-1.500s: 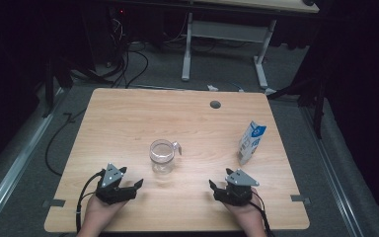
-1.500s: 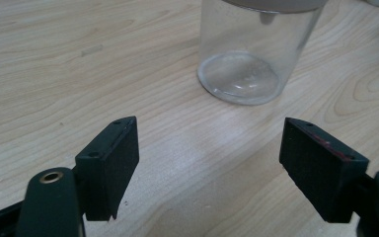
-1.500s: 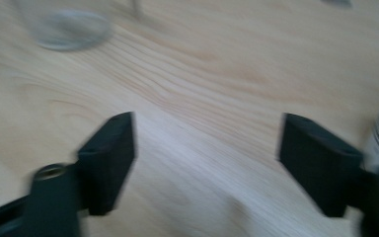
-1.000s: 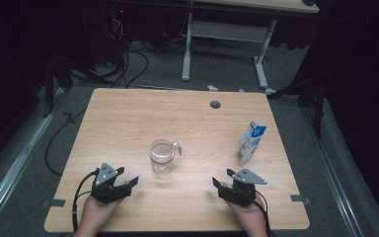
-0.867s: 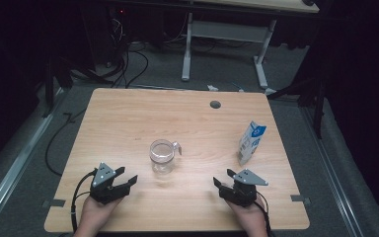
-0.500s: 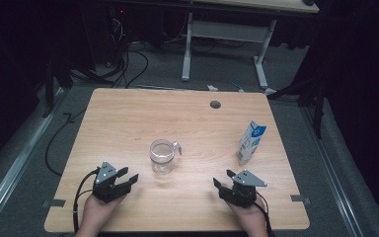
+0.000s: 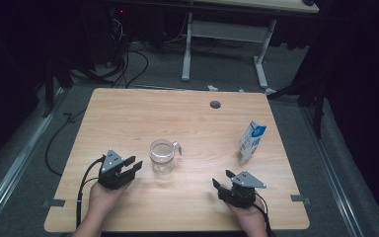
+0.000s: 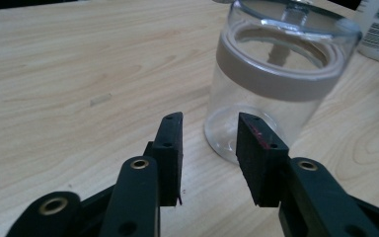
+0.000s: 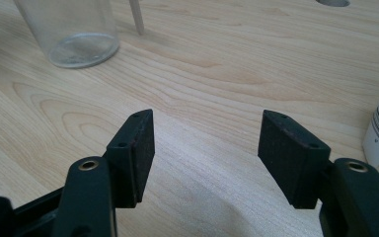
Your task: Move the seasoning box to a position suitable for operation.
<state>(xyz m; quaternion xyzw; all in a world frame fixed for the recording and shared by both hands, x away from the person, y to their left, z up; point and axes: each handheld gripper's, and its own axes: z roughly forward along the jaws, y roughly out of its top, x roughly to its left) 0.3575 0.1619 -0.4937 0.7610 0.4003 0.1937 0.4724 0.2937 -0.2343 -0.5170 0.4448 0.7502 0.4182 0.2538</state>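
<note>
My left claw [image 7: 130,167] beside the glass jar [image 7: 163,156]
Its jaws have just been closing, nothing between them; my right claw [image 7: 223,180] rests open on the tabletop [image 7: 128,113].

High view looks down; both claw views, low, share the glass jar [image 8: 276,84].

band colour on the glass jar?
Greyish-brown band around the clear glass jar near its rim; left gripper view shows it best.
</note>
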